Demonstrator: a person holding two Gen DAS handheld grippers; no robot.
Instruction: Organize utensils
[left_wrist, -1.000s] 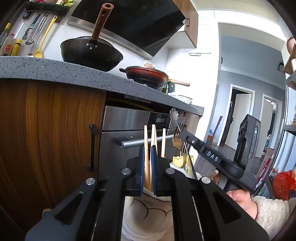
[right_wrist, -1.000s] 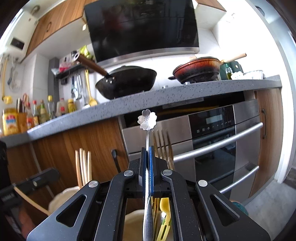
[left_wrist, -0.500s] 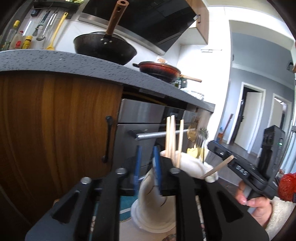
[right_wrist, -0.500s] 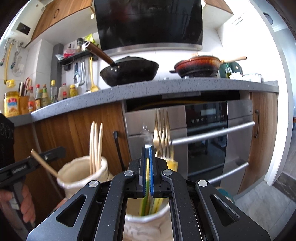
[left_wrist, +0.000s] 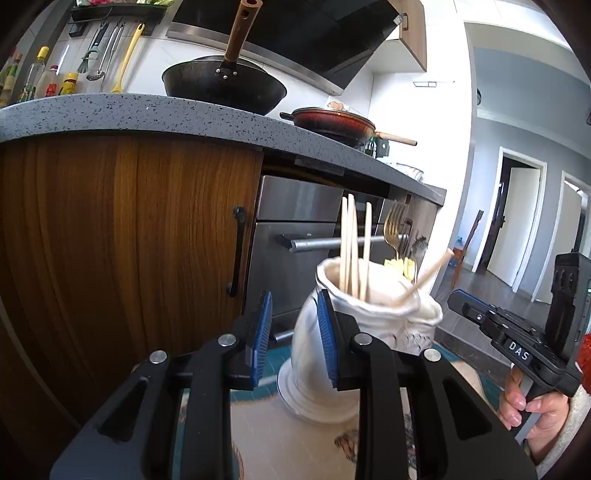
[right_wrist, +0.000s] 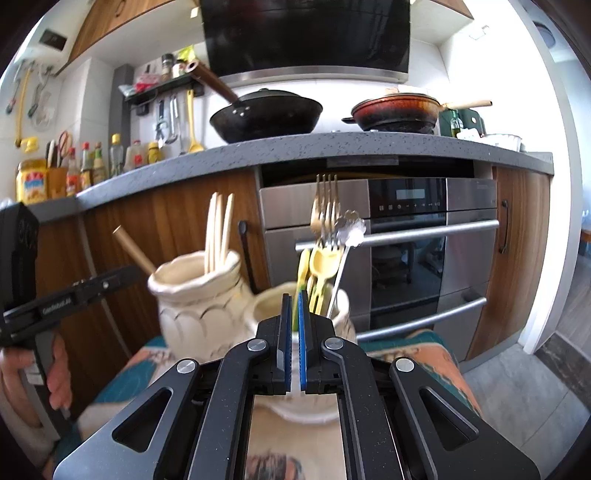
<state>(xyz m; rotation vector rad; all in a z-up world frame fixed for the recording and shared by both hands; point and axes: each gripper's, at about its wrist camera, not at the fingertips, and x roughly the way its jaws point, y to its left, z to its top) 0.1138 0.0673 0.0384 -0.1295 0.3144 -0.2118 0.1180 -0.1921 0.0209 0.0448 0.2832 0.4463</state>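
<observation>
Both cameras are sitting low, below the grey counter edge, and looking up slightly at the kitchen front.

The left wrist camera is looking forward along the left claw (left_wrist: 293, 334), facing the wooden cabinet door (left_wrist: 122, 258). The near white jar (left_wrist: 365, 317) is standing close, just ahead and right of that claw, with the right claw (left_wrist: 461, 302) showing farther right.

The right wrist camera is looking along the right claw (right_wrist: 294, 339), facing the oven (right_wrist: 406, 240). The second jar (right_wrist: 332, 306) is standing directly ahead, very near; the jar of chopsticks (right_wrist: 192, 295) is ahead-left.

Both views are sharing the jars, the black wok (left_wrist: 225, 86) and the red pan (right_wrist: 399, 110).
</observation>
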